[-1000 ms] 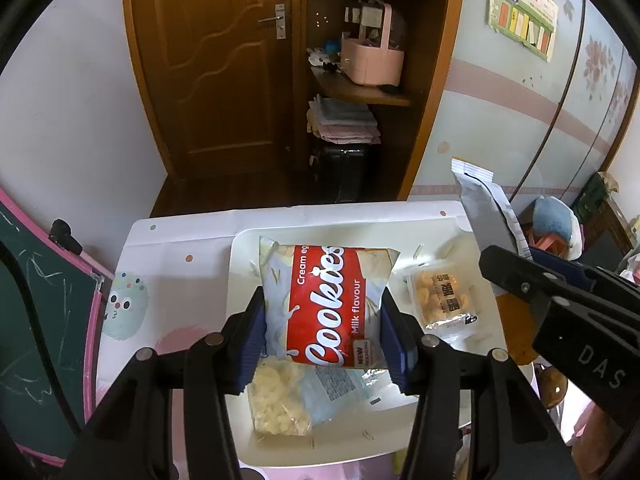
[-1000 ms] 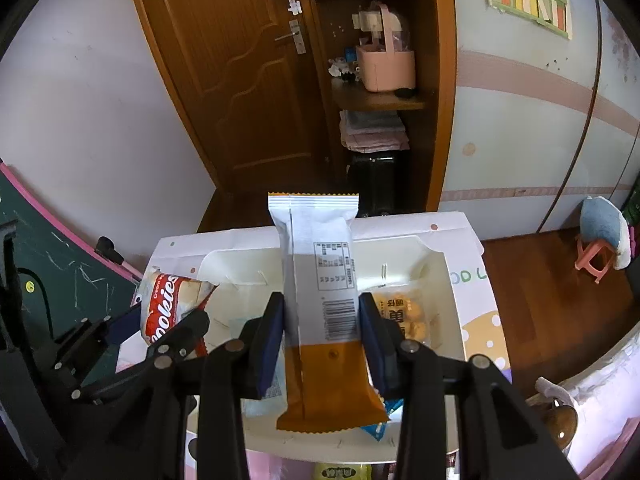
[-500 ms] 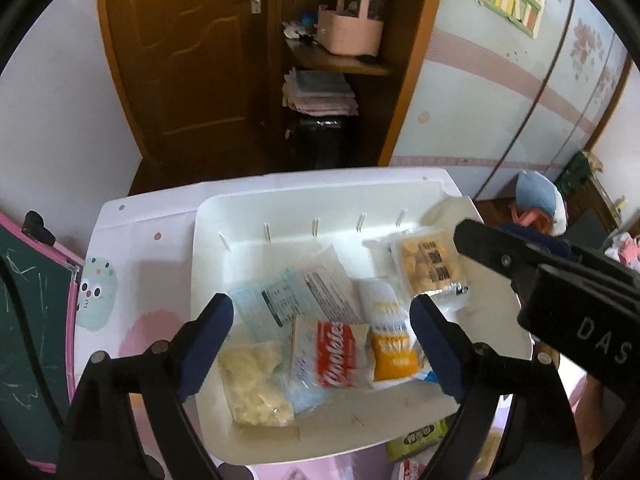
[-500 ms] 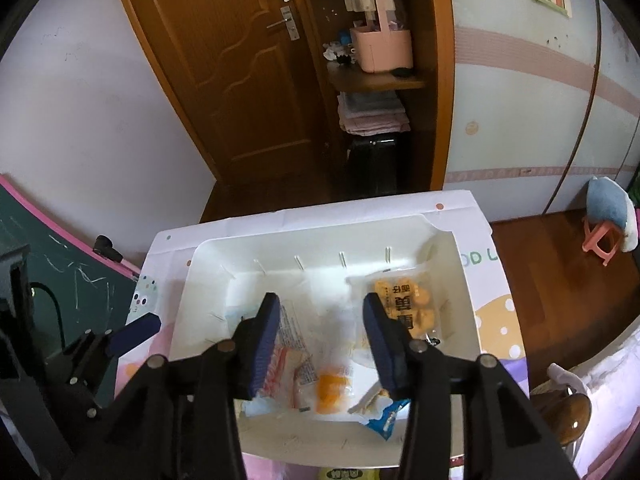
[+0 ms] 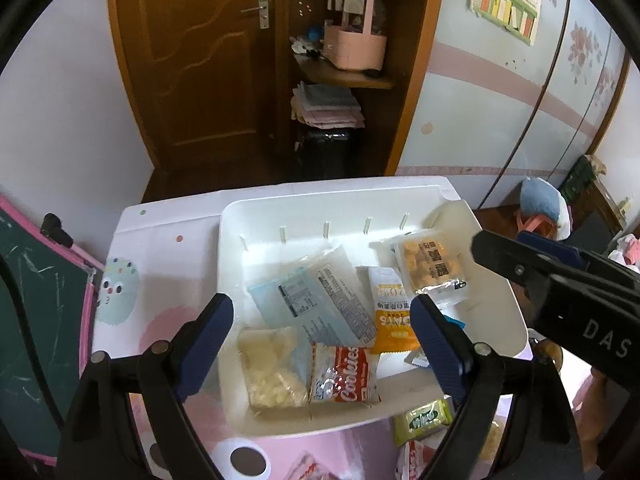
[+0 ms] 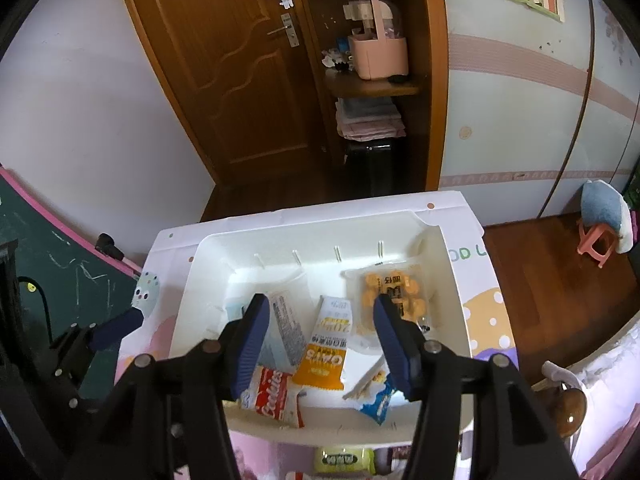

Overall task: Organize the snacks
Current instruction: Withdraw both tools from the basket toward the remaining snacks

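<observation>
Now both packets have been released into the white bin [image 5: 496, 292]. A second ago the Cookies bag [image 5: 345, 374] was clamped in the left gripper [image 5: 322, 344] and the orange oat bar [image 6: 326, 354] in the right gripper [image 6: 318, 338]. The bag is now seen lying at the bin's near edge, the bar beside it toward the middle. The left jaws stand wide and empty; the right jaws have just been opening, with nothing pressed between them. Loose snacks such as the green packet [image 5: 423, 421] remain outside the near edge, so more fetching is probably required.
</observation>
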`<state>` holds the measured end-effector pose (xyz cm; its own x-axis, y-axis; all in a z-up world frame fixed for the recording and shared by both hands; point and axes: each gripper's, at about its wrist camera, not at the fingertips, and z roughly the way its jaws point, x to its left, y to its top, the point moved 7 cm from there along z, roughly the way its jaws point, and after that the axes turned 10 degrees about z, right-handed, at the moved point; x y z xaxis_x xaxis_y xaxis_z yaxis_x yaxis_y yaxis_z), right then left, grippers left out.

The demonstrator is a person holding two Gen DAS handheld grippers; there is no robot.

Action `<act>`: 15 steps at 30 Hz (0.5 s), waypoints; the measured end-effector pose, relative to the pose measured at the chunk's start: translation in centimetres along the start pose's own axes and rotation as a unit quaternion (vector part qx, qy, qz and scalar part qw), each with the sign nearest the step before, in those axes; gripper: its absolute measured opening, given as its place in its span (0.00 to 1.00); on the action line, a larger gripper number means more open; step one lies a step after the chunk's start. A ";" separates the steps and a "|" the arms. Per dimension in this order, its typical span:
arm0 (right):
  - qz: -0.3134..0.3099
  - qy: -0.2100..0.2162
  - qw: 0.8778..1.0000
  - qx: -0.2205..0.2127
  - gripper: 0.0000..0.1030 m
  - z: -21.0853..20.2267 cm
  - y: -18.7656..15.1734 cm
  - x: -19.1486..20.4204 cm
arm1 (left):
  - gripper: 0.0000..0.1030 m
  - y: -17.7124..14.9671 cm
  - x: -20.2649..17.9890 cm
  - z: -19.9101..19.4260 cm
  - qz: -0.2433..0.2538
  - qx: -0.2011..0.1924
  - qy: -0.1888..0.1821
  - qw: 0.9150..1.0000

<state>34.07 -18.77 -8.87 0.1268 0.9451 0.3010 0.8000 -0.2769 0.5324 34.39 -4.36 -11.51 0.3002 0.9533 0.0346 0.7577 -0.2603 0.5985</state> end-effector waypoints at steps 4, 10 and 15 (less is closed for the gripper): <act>-0.009 -0.001 1.000 -0.014 0.53 -2.6 -1.0 0.0 | 0.87 -1.1 0.4 -2.9 0.002 -0.012 0.010 1.000; -0.019 0.003 0.999 -0.035 0.57 -7.2 -4.3 -0.3 | 0.87 -4.3 1.0 -8.3 0.007 -0.029 0.028 0.999; -0.045 -0.005 0.998 -0.050 0.60 -10.1 -8.8 -0.6 | 0.87 -8.5 0.8 -11.5 0.017 -0.039 0.049 0.998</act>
<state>20.99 -18.66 -5.75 0.0632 0.9683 0.2418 0.7465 -0.2067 0.6325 21.51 0.39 -7.38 0.2642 0.9553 0.1329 0.6996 -0.2846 0.6554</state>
